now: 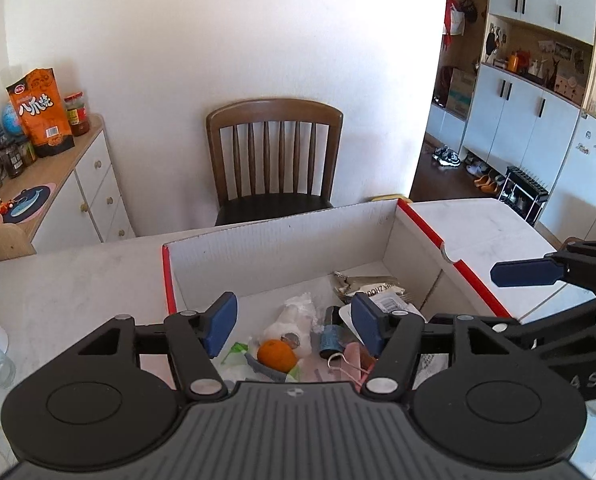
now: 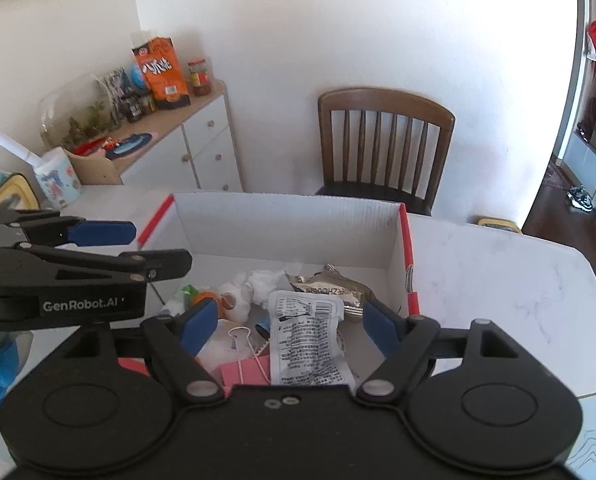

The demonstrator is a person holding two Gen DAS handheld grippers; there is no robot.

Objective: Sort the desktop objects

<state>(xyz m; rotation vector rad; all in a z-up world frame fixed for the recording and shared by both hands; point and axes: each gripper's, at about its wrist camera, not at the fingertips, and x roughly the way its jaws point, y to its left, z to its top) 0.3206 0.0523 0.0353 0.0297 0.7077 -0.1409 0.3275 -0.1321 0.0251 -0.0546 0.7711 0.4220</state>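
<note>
- Cardboard box (image 2: 289, 216) — white inside, red-edged, open-topped, on the worktop.
- In it, heaped: orange fruit (image 1: 275, 356), silver wrapper (image 2: 330, 286), printed white packet (image 2: 308, 344), pink card (image 2: 243, 374) — clipped.

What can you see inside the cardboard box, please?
In the box: an orange, white tissue, a foil packet, a printed sachet and a pink binder clip. Whatever lies beneath them is covered.
</note>
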